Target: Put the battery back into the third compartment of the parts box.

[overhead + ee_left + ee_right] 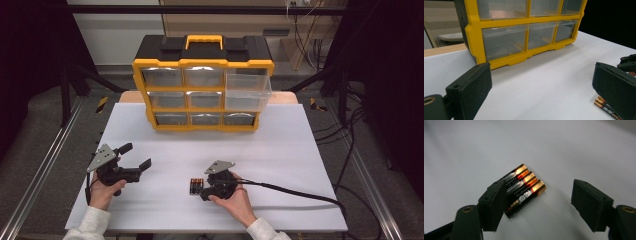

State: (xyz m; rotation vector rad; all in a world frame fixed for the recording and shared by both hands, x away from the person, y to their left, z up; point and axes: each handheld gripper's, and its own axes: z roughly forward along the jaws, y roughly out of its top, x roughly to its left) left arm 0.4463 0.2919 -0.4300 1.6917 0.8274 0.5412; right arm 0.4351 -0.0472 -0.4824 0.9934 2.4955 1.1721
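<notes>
Three batteries [524,188] lie side by side, touching, on the white tabletop [280,145], near its front edge. Right tool [200,188] low over them, jaws partly apart, one pad at the pack's side, the other well clear. Left tool [135,156] wide apart, holding nothing, facing the yellow drawer cabinet [202,92]

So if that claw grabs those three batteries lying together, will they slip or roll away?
The batteries look round and smooth, so a loose one would probably roll on the flat white table. They lie tightly side by side, perhaps wrapped together, which would stop rolling. They look stiff, likely heavy for their size.
</notes>
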